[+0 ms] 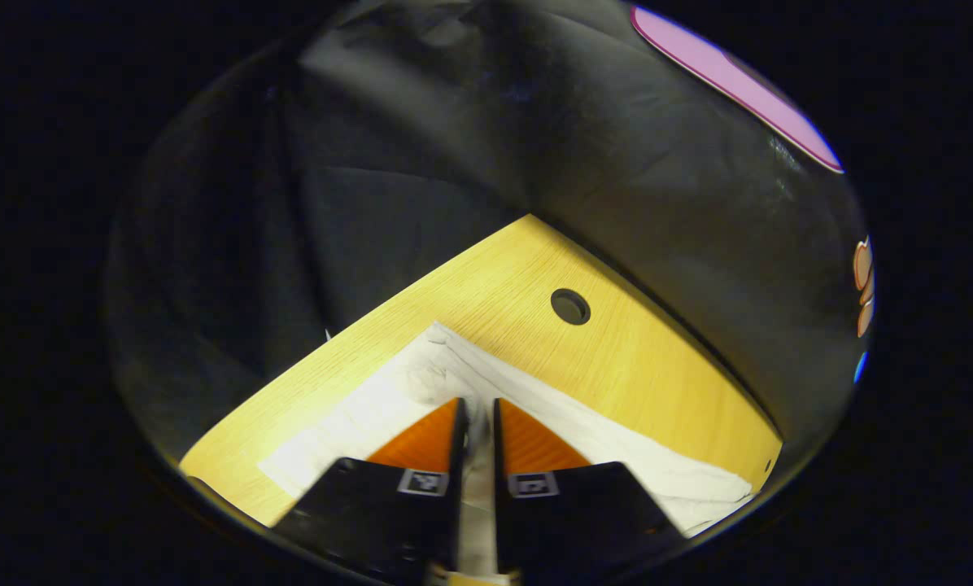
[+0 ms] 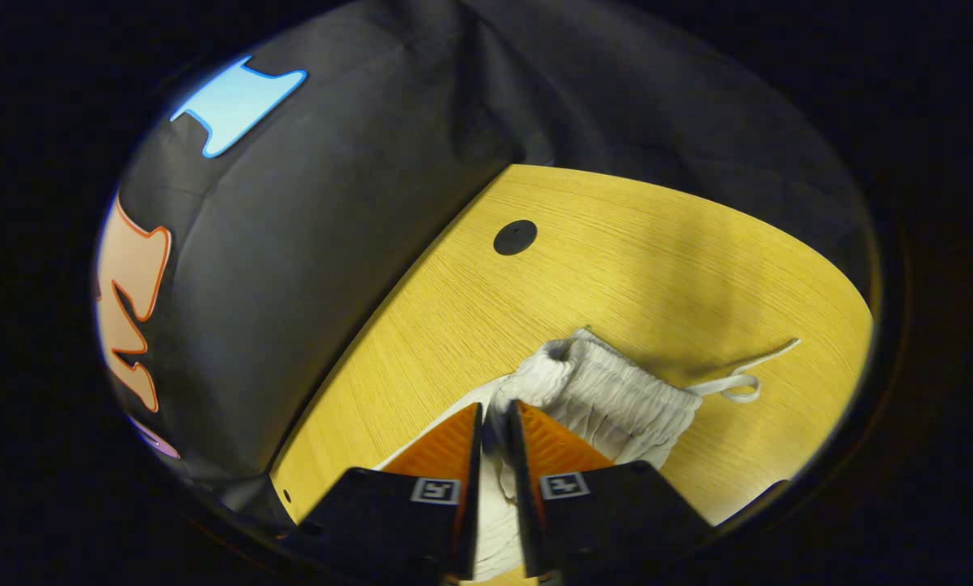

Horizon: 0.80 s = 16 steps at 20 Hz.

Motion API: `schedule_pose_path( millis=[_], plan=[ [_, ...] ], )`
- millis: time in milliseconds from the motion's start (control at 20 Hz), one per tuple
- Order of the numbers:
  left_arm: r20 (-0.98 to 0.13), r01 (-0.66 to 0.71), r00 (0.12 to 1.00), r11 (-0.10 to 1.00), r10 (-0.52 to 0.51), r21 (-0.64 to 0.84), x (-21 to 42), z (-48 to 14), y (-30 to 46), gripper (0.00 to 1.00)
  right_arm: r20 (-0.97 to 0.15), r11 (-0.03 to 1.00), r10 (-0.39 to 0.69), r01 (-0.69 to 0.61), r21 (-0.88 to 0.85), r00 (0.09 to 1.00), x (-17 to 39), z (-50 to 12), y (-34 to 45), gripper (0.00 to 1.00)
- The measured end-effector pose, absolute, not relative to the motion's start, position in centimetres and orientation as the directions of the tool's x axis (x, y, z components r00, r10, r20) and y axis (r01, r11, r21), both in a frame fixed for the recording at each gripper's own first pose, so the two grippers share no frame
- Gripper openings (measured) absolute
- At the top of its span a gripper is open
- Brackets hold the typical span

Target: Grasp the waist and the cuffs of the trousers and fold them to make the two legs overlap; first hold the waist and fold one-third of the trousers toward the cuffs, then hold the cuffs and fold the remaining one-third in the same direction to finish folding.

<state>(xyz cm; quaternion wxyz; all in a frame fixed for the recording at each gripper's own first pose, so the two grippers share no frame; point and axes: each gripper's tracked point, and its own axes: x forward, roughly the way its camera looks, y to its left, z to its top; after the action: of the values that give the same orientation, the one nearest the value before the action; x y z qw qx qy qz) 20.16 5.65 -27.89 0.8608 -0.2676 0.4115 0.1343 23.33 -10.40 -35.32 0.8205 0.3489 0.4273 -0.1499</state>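
The left gripper (image 1: 477, 411) has its fingers drawn to a narrow slit, pinching the cuff end of the white trousers (image 1: 535, 407). The right gripper (image 2: 495, 415) likewise clamps the gathered waist (image 2: 608, 391), its drawstring (image 2: 739, 378) trailing on the wooden table (image 2: 617, 252).

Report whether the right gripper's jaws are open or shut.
Shut: the right gripper pinches the trousers' gathered waistband between nearly closed jaws.
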Motion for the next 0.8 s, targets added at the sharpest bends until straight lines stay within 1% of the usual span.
schedule_pose_path(
  millis=[50, 150, 200, 300, 350, 450, 550, 700, 800],
  plan=[
    [-0.741, -0.426, 0.671, 0.821, 0.005, -0.38, 20.9, -26.5, 5.0, 0.5, -0.784, 0.74, 0.057, 0.501, 0.449, 0.618, 23.4, -34.5, -10.0, 0.23],
    [-0.684, -0.365, 0.729, 0.854, 0.014, -0.371, 21.8, -23.2, 4.8, 1.0, -0.754, 0.811, 0.049, 0.414, 0.413, 0.655, 22.5, -32.8, -9.8, 0.74],
    [-0.657, -0.324, 0.754, 0.88, 0.019, -0.346, 21.4, -22.5, 4.2, 0.96, -0.74, 0.844, 0.038, 0.376, 0.384, 0.671, 22.1, -32.4, -9.7, 0.99],
    [-0.602, -0.233, 0.798, 0.927, 0.01, -0.295, 20.8, -20.5, 3.3, 0.97, -0.714, 0.89, 0.011, 0.319, 0.327, 0.7, 20.6, -31.6, -10.2, 0.96],
    [-0.571, -0.193, 0.821, 0.943, 0.004, -0.271, 20.5, -19.5, 2.7, 0.96, -0.702, 0.9, -0.007, 0.31, 0.306, 0.712, 19.8, -31.3, -10.7, 0.96],
    [-0.499, -0.122, 0.866, 0.963, -0.014, -0.24, 20.1, -18.0, 1.9, 0.96, -0.688, 0.905, -0.043, 0.319, 0.279, 0.725, 18.5, -31.1, -12.2, 0.96],
    [-0.452, -0.076, 0.892, 0.973, -0.031, -0.217, 19.3, -16.5, 1.5, 0.96, -0.698, 0.896, -0.068, 0.351, 0.271, 0.713, 17.2, -31.7, -13.8, 0.96],
    [-0.429, -0.034, 0.901, 0.973, -0.07, -0.23, 18.7, -15.8, 1.3, 0.95, -0.726, 0.878, -0.087, 0.397, 0.267, 0.682, 15.6, -33.8, -16.0, 0.96],
    [-0.428, -0.042, 0.902, 0.973, -0.061, -0.227, 19.0, -16.0, 1.3, 0.96, -0.742, 0.863, -0.089, 0.423, 0.275, 0.664, 14.7, -35.0, -17.2, 0.96]
  ],
)
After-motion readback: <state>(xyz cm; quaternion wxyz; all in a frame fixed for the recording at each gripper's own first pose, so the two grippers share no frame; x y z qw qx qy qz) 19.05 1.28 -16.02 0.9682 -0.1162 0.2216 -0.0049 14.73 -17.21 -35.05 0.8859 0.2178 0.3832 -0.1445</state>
